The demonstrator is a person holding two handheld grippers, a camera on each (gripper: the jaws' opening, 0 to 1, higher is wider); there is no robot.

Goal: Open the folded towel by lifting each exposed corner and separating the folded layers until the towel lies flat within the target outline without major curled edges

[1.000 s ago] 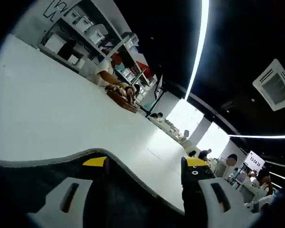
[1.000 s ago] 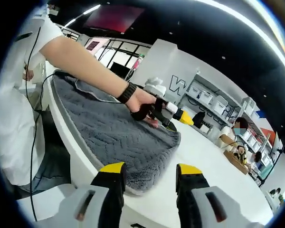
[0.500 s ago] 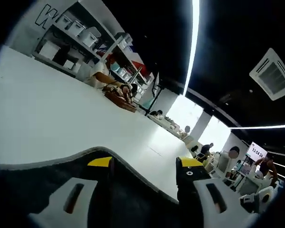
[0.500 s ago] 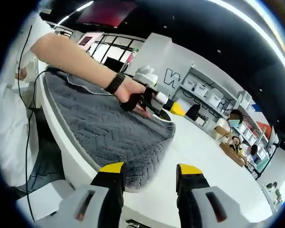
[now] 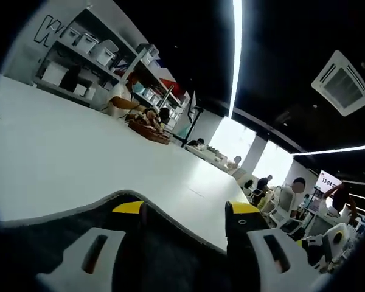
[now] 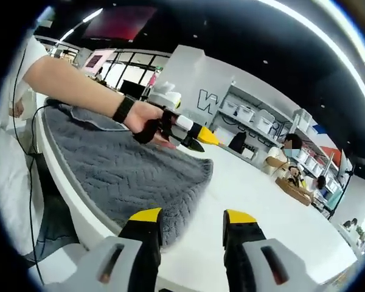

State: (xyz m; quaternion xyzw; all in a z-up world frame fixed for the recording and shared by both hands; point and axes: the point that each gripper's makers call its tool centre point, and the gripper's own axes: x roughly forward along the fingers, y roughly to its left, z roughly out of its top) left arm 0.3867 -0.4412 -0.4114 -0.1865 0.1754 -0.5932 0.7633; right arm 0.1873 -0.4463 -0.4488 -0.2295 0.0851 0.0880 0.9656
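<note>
Writing: big dark letter "W" on the white back wall (image 6: 202, 97) in right gripper view, rest cut off; same lettering partly showing top left in left gripper view. Small white sign (image 5: 328, 180) far right w/ digits, reading approx "13 04", rest too small.

Grey towel (image 6: 118, 173) w/ herringbone weave is lying spread on the white table (image 6: 261, 194), one rounded corner reaching toward table middle, near edge running along the table rim. Can't tell about a target outline.

Left gripper (image 6: 198, 139) is hovering over the towel's far edge, held in the person's hand (image 6: 145, 115) w/ black wristband; yellow tips close together, can't tell if clamped on fabric. In its own view, left gripper jaws are apart, towel's dark edge (image 5: 170, 243) sitting beneath and between them.

Right gripper (image 6: 185, 216) jaws are apart, nothing between, sitting just above towel's near corner.

Around: shelving w/ white bins (image 6: 255, 115) on back wall, seated person (image 6: 286, 161) at the table's far side next to a brown tray (image 5: 147, 129). Ceiling AC vent (image 5: 344, 82), long light strip (image 5: 235, 55).
</note>
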